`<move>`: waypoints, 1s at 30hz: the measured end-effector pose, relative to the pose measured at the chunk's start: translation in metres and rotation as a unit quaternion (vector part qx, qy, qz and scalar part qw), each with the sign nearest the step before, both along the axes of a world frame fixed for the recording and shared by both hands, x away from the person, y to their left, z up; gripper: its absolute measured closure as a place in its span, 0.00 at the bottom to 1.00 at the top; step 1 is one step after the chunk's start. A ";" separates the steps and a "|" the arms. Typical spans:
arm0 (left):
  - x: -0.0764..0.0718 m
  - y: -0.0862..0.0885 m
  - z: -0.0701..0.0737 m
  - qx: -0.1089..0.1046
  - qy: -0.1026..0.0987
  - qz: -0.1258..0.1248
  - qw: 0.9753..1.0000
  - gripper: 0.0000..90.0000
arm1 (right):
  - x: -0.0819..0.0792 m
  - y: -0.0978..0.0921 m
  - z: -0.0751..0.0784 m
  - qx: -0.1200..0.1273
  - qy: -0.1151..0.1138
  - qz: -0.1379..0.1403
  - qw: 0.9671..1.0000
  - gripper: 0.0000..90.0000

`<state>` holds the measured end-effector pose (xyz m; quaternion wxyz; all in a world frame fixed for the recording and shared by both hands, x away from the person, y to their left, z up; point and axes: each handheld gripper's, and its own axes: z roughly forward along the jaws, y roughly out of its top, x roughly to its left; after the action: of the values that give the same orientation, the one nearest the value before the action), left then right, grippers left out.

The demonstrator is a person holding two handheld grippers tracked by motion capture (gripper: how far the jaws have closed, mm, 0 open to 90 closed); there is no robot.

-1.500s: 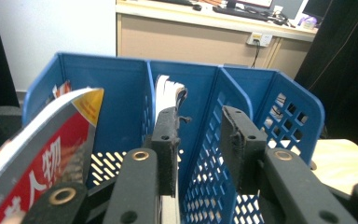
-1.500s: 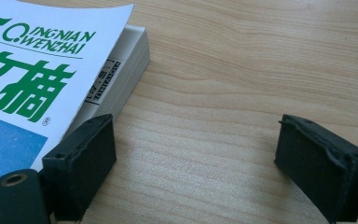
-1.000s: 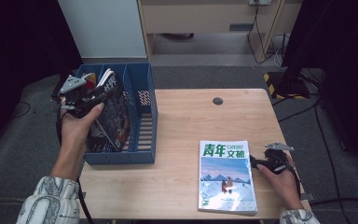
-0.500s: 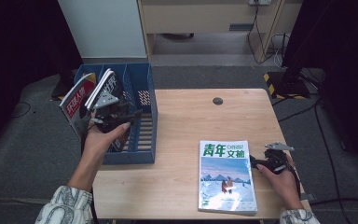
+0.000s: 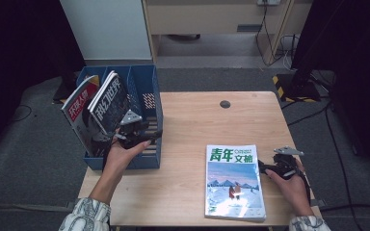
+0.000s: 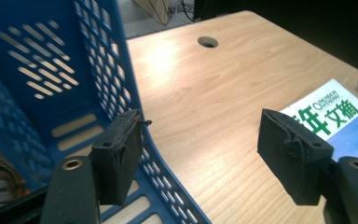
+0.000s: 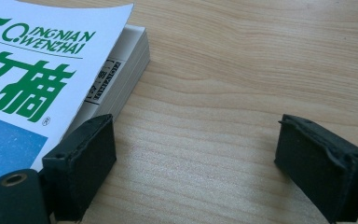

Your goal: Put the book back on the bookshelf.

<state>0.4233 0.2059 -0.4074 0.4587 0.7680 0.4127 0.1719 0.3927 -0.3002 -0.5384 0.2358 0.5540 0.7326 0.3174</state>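
**Two magazines filed, one left on the desk**

Dark floor and cables surround a pale wooden desk [image 5: 192,144] with a round cable hole [image 5: 225,104] near its far edge. A blue file rack [image 5: 150,144] with three slots sits at the desk's left edge, overhanging it. Two magazines stand tilted in its left slots: a red-topped one [image 5: 79,108] and a black-covered one [image 5: 110,103], both with white Chinese titles too small to read surely.

The left gripper [image 5: 142,134] hovers at the near right part of the rack. In the left gripper view its fingers [image 6: 119,158] are spread wide and hold nothing; one sits over the rack's perforated wall [image 6: 116,84], the other over bare wood.

A third magazine [image 5: 233,183] lies flat near the desk's near right corner. Its cover shows big green Chinese characters, "QINGNIAN WENZHAI" in green capitals [image 7: 51,35] and a snowy scene with small figures. A small label on the spine cannot be read.

The right gripper [image 5: 275,166] rests just beside the magazine's right edge. Its fingers [image 7: 81,163] are wide apart and empty; one touches or nearly touches the spine edge, the other is out on bare wood.

By the look of it, the filing is about two-thirds done. Left to do: grip the flat magazine, lift it and stand it in the rack, where the right slot [image 5: 147,101] looks free.
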 end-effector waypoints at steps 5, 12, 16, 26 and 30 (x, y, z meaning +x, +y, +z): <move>-0.001 -0.011 -0.011 -0.003 0.008 -0.011 1.000 0.31 | 0.000 0.000 0.000 0.000 0.000 0.000 1.000 0.13; -0.004 -0.040 -0.032 -0.002 0.020 -0.040 0.999 0.28 | 0.000 0.000 0.000 0.001 0.000 -0.001 1.000 0.13; -0.007 -0.063 -0.039 0.003 0.023 -0.058 0.998 0.25 | 0.000 0.000 0.000 0.000 0.000 -0.001 1.000 0.13; -0.015 -0.114 -0.059 0.037 0.033 -0.105 0.993 0.22 | 0.000 0.000 0.000 0.001 0.002 -0.002 1.000 0.11; -0.019 -0.124 -0.064 0.043 0.035 -0.114 0.992 0.21 | -0.001 -0.001 0.000 0.000 0.003 -0.001 1.000 0.11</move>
<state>0.4039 0.0816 -0.4716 0.4269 0.8347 0.3303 0.1094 0.3920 -0.3008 -0.5384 0.2343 0.5559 0.7326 0.3151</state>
